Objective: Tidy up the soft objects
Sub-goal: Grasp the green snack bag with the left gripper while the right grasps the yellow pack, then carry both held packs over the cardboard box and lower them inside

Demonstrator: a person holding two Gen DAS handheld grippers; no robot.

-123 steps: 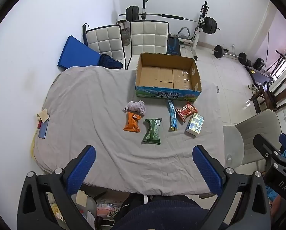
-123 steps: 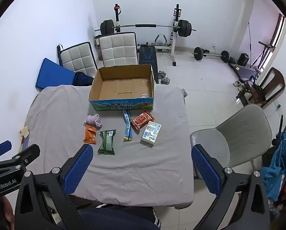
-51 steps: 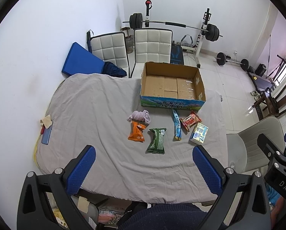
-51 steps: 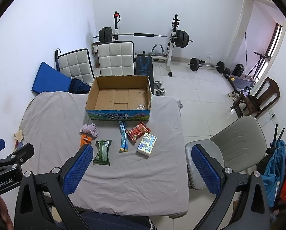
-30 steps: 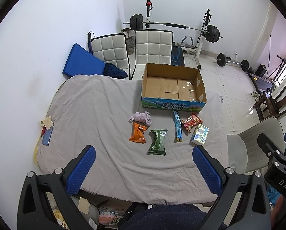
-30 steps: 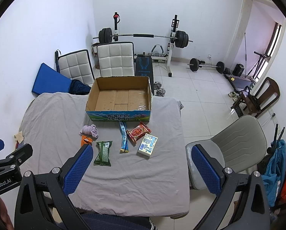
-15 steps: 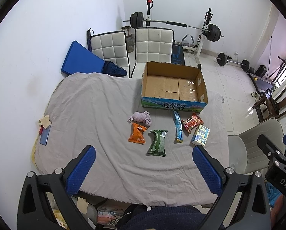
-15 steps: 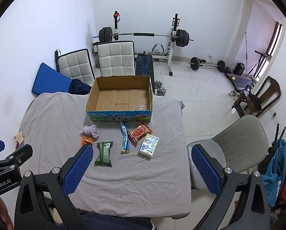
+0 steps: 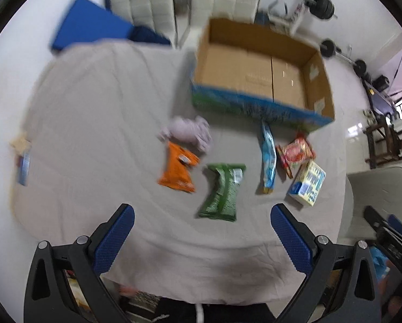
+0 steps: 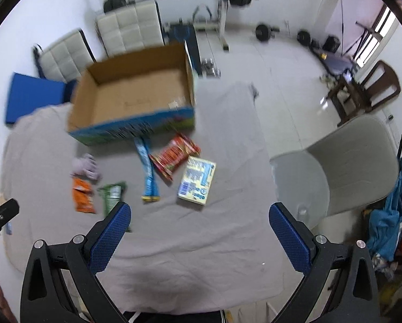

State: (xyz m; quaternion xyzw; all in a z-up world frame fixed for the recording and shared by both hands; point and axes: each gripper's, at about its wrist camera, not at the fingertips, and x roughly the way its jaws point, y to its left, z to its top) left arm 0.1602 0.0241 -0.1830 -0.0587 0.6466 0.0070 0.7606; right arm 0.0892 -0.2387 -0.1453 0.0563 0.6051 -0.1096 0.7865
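Observation:
On the grey-covered table (image 9: pixel 93 123) lie a pale purple cloth bundle (image 9: pixel 186 133), an orange snack bag (image 9: pixel 178 168), a green snack bag (image 9: pixel 222 191), a long blue packet (image 9: pixel 267 160), a red packet (image 9: pixel 295 153) and a yellow-blue box (image 9: pixel 307 183). Behind them stands an open, empty cardboard box (image 9: pixel 257 70). My left gripper (image 9: pixel 201 231) is open and empty, above the near table edge in front of the green bag. My right gripper (image 10: pixel 199 228) is open and empty, just in front of the yellow-blue box (image 10: pixel 197 180).
A grey chair (image 10: pixel 349 167) stands right of the table. Two white padded chairs (image 9: pixel 184 2) and a blue mat (image 9: pixel 90 29) are behind the table. Weight equipment (image 10: pixel 222 2) fills the far floor. A small phone-like item (image 9: pixel 23 164) lies at the table's left edge.
Both grippers have dropped quickly toward the table; the items and box now loom larger and are motion-blurred. Nothing on the table has moved. Both grippers stay open.

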